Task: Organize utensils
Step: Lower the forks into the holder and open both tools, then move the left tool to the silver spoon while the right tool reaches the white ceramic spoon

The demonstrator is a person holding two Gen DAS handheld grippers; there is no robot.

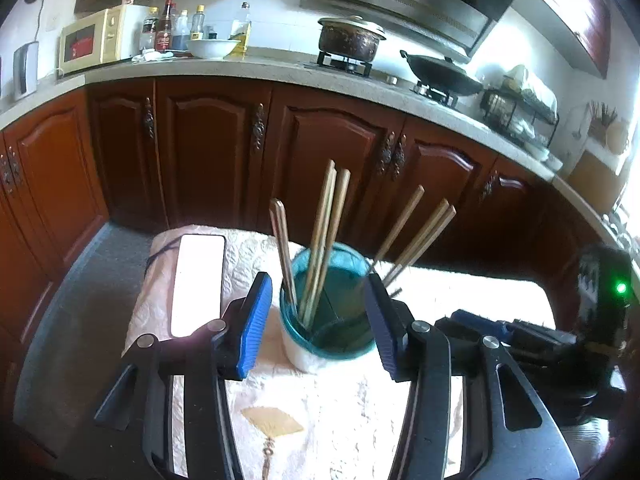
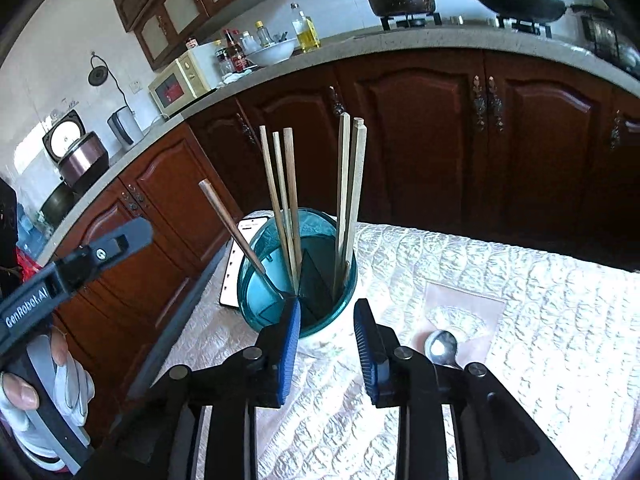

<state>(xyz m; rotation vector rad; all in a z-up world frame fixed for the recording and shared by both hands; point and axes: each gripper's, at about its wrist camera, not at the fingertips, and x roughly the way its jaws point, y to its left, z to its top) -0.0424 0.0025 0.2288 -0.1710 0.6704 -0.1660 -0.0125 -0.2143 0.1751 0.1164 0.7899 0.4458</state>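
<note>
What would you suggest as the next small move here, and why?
Probably swing the right gripper over to the spoon lying on the cloth just to its right. The chopsticks already stand in the teal holder, both grippers look open with nothing between their pads, and the spoon seems the only utensil left out.

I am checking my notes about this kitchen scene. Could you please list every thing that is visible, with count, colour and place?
utensil holder: one, teal rim, white base, on the cloth
chopsticks: about six, light wood, upright in the holder
spoon: one, metal, on the cloth right of the holder
phone: one, bright screen, left of the holder
tablecloth: one, white, quilted
microwave: one, cream, on the counter
pot: one, dark, on the stove
wok: one, black, on the stove
left gripper: open, jaws either side of the holder
right gripper: open, empty
</note>
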